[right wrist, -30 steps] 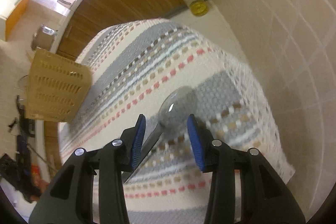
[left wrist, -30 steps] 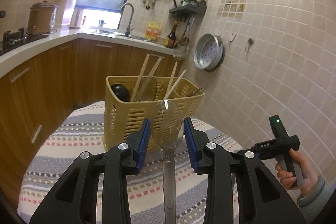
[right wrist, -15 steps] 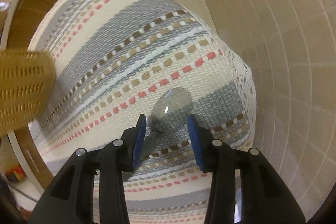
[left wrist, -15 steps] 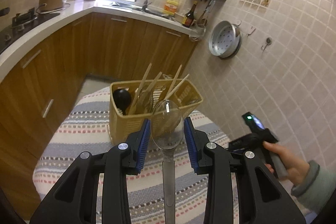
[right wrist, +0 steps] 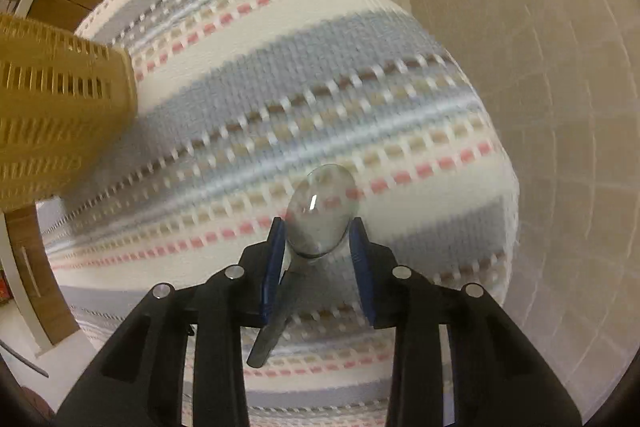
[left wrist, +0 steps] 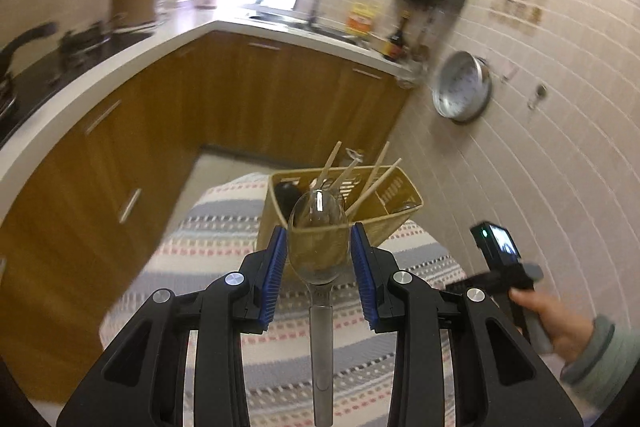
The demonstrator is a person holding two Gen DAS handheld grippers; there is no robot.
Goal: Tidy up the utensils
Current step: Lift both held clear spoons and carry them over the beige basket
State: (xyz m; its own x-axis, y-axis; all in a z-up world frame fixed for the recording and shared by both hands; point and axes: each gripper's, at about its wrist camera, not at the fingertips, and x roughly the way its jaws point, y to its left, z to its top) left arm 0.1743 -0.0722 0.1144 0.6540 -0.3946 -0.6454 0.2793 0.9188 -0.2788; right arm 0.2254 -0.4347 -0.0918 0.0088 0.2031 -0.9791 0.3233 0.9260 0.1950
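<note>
Clear plastic spoons sit in both grippers. Left gripper (left wrist: 319, 254) clamps its ribbed blue pads on a glossy oval spoon (left wrist: 318, 239) above the slotted yellow basket (left wrist: 394, 217) of wooden chopsticks (left wrist: 370, 187). Right gripper (right wrist: 318, 245), jaws just narrowing, pinches another transparent spoon (right wrist: 322, 211) over the woven striped cloth (right wrist: 320, 75).

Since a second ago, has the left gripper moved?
Yes. The left gripper, holding a clear spoon, rose: the yellow utensil basket now shows its inside from above.

Left gripper (left wrist: 319, 251) clamped, aimed forward-down; right gripper (right wrist: 318, 241) steeply down, jaws just closing.
</note>
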